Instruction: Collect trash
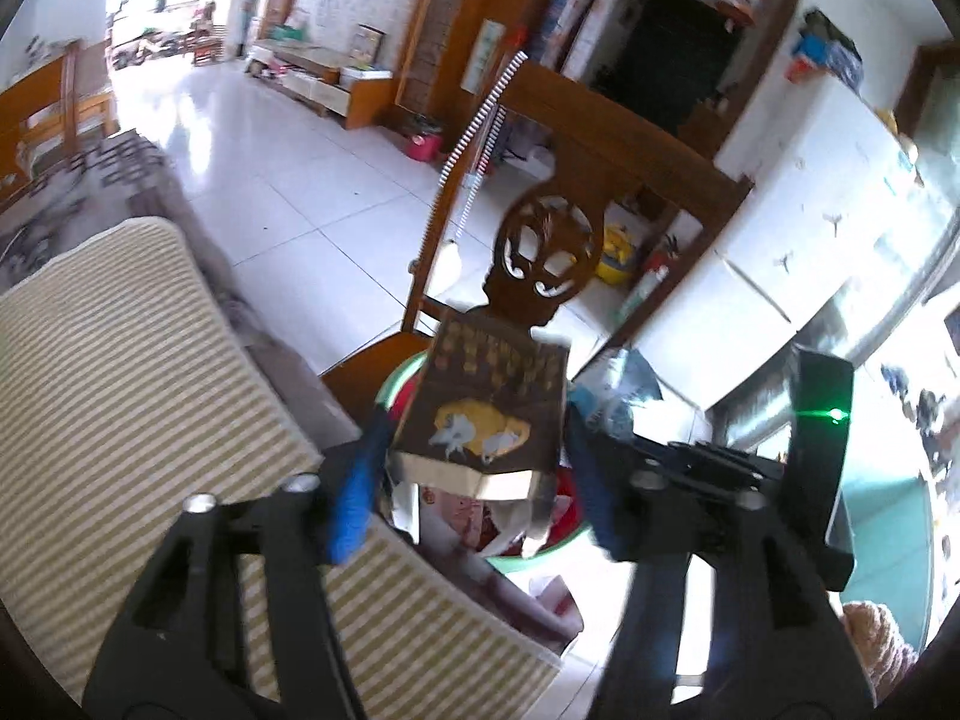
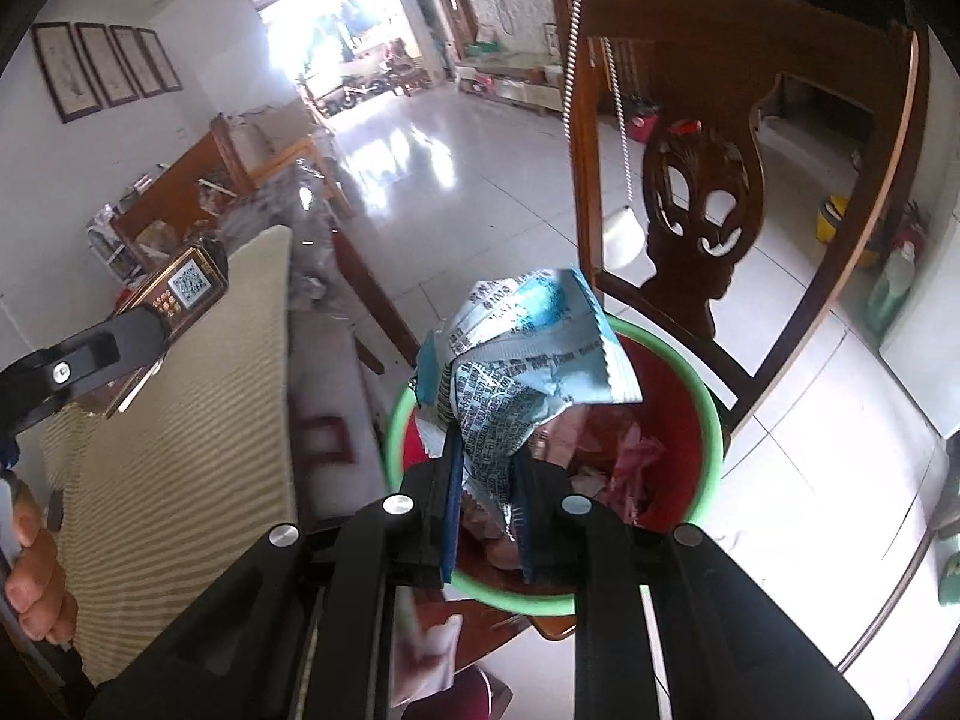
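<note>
My left gripper (image 1: 474, 450) is shut on a dark brown carton (image 1: 486, 408) with gold print, held above a red basin with a green rim (image 1: 543, 552) that stands on a wooden chair seat. My right gripper (image 2: 489, 480) is shut on a crumpled blue-and-silver wrapper (image 2: 522, 360), held over the same basin (image 2: 711, 420), which holds several scraps of trash. The left gripper (image 2: 90, 354) with its carton (image 2: 186, 285) shows at the left of the right wrist view. The right gripper's body (image 1: 822, 456) shows at the right of the left wrist view.
A carved wooden chair back (image 2: 702, 192) rises just behind the basin. A striped cloth (image 1: 120, 390) covers the table (image 2: 180, 420) to the left. White tiled floor (image 1: 288, 192) lies beyond. A white fridge (image 1: 810, 228) stands at the right.
</note>
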`<act>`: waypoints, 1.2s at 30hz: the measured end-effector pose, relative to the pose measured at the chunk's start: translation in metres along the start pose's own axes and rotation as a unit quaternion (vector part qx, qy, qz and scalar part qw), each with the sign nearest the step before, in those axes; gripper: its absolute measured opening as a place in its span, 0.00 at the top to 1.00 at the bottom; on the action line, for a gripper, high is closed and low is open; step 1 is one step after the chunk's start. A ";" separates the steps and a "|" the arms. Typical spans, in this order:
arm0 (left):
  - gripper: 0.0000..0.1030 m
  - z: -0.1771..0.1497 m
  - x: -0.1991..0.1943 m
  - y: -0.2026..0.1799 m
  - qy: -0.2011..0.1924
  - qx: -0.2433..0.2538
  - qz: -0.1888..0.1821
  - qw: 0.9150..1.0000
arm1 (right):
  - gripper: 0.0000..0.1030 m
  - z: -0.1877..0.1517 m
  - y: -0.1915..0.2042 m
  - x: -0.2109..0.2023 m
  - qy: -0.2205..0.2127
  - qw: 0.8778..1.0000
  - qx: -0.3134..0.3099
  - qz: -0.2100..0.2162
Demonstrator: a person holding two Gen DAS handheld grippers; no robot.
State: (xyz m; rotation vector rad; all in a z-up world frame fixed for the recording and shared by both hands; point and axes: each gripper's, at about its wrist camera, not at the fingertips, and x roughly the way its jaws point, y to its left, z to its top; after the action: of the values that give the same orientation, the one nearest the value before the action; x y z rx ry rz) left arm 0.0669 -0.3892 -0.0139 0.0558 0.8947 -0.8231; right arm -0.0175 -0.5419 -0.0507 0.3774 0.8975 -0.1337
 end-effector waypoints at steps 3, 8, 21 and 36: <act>0.11 -0.003 -0.004 -0.002 -0.027 0.008 0.014 1.000 | 0.60 0.000 -0.004 0.010 0.005 1.000 0.000 -0.019; 0.06 -0.016 -0.033 0.020 -0.066 -0.020 0.054 0.996 | 0.35 0.003 0.004 0.003 -0.021 0.998 -0.006 -0.052; 0.05 -0.107 -0.200 0.146 -0.167 -0.111 0.240 0.950 | 0.06 0.021 0.175 -0.107 -0.249 0.961 -0.099 0.071; 0.05 -0.181 -0.266 0.218 -0.267 -0.186 0.250 0.912 | 0.07 -0.023 0.286 -0.053 -0.213 0.963 -0.154 0.060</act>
State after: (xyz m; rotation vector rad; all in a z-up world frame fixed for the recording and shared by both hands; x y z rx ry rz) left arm -0.0038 -0.0068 -0.0038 -0.2574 0.4660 -0.1550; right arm 0.0100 -0.2706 0.0538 0.1032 0.4572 0.0377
